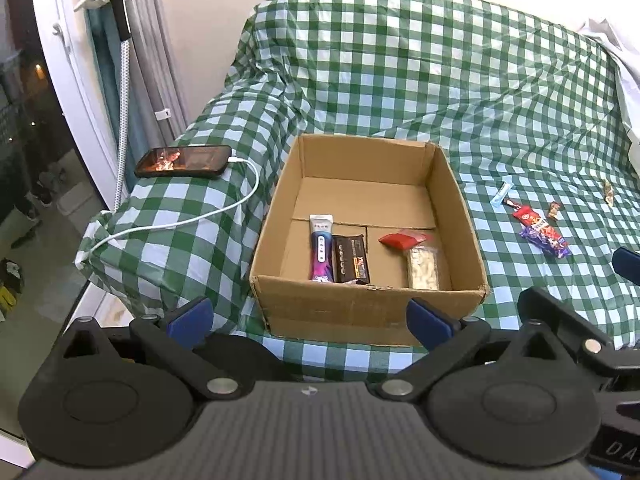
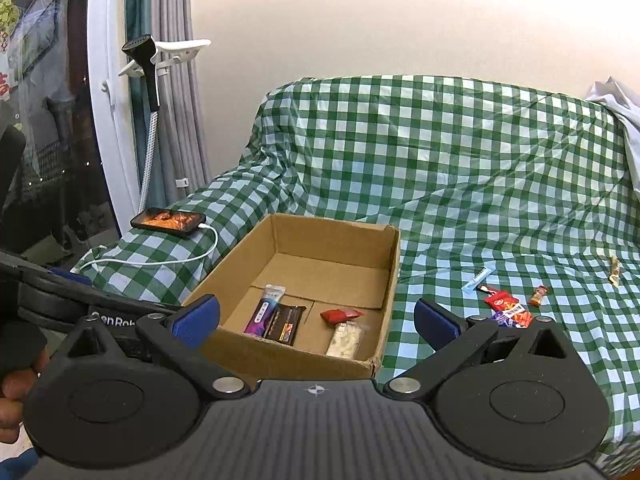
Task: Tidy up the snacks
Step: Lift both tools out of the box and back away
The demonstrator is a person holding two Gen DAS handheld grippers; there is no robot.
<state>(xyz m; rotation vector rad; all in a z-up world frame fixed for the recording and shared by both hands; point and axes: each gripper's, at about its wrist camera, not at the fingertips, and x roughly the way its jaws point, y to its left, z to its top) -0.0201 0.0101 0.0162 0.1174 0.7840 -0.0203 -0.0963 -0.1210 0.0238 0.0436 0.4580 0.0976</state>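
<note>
An open cardboard box sits on a green checked cloth. Inside lie a purple-and-white packet, a black bar, a red packet and a clear pack of pale snack. Loose snacks lie on the cloth to the right: a light blue stick, a red packet, a purple packet and small brown sweets. My left gripper is open and empty in front of the box. My right gripper is open and empty, near the box's front right.
A black phone on a white charging cable lies on the covered armrest left of the box. A small wrapper lies far right. Curtains and a window stand at the left.
</note>
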